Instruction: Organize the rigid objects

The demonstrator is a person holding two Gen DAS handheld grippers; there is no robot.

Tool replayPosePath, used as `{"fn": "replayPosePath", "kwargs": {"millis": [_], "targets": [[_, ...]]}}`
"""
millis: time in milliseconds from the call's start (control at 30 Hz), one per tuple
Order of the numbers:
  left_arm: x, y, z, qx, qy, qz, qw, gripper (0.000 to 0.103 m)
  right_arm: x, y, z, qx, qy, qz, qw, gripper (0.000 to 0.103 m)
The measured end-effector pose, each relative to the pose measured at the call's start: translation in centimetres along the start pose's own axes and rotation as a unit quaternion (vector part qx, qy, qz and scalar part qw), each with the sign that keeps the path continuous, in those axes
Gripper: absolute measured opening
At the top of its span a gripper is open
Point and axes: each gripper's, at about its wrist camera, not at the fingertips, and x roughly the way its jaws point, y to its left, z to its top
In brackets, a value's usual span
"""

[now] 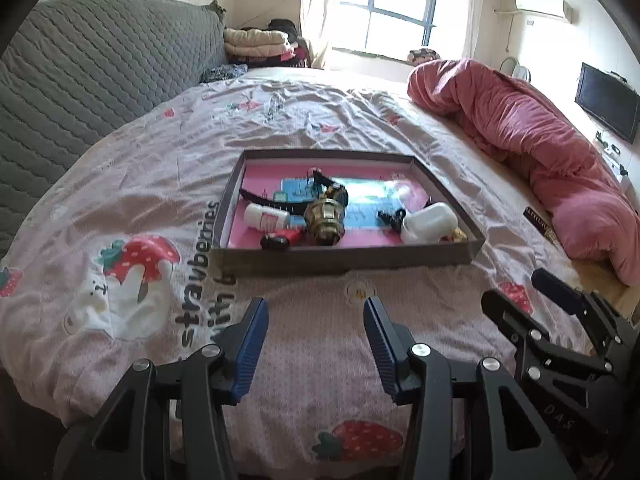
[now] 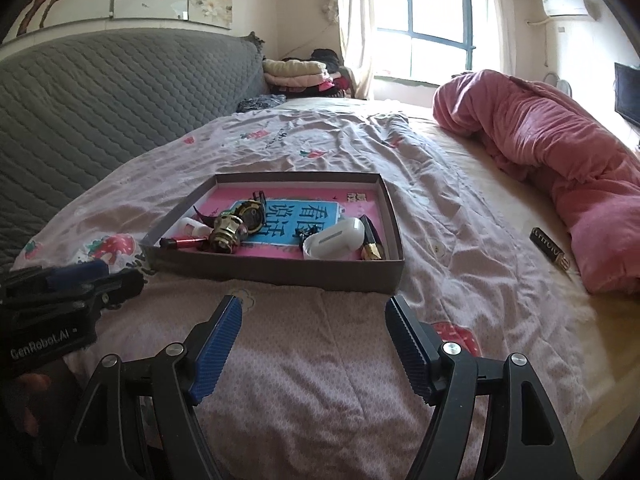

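A shallow brown cardboard tray (image 1: 344, 258) (image 2: 280, 272) with a pink and blue lining lies on the bed. Inside lie a brass fitting (image 1: 325, 216) (image 2: 228, 233), a black watch (image 2: 252, 214), a small white bottle (image 1: 266, 216), a red lipstick with a black cap (image 1: 280, 239) (image 2: 182, 243), a white case (image 1: 428, 222) (image 2: 334, 238) and a black-and-gold tube (image 2: 372, 242). A dark patterned tube (image 2: 550, 249) (image 1: 540, 220) rests on the sheet right of the tray. My left gripper (image 1: 316, 306) and right gripper (image 2: 314, 304) hover short of the tray, both open and empty.
A bunched pink duvet (image 1: 532, 148) (image 2: 560, 152) fills the bed's right side. A grey quilted headboard (image 2: 100, 92) rises on the left, with folded bedding (image 2: 296, 72) behind. The strawberry-print sheet (image 1: 320, 360) lies between the grippers and the tray.
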Motion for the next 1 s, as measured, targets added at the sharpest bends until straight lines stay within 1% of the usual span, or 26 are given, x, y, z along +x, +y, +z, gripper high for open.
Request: {"fn": "replayPosePath", "kwargs": {"millis": [167,467,667,833,1000], "targets": [[-0.2,0.1,-0.4,-0.005,0.008,-0.008,0.9999,0.049,-0.4,0.1,-0.3,0.005,0.004,0.003,1.000,0.075],[-0.7,0.1,-0.9,-0.007,0.010,0.004,0.9999,0.049,-1.4,0.6,-0.5,-0.001,-0.006,0.003,1.000,0.075],[-0.7,0.0,-1.0,-0.006,0.009,-0.001,0.9999,0.049,-1.5,0.4,-0.6,0.008,-0.007,0.003,1.000,0.075],[-0.4,-0.3,-1.3,-0.002,0.005,0.002,1.0000,0.049,-0.9,0.0,-0.9,0.011,0.000,0.003,1.000,0.075],[0.9,-0.2,-1.6,-0.004,0.017,0.002,0.9998,0.049,0.4,-0.2,-1.1,0.011,0.015,0.003,1.000,0.075]]}}
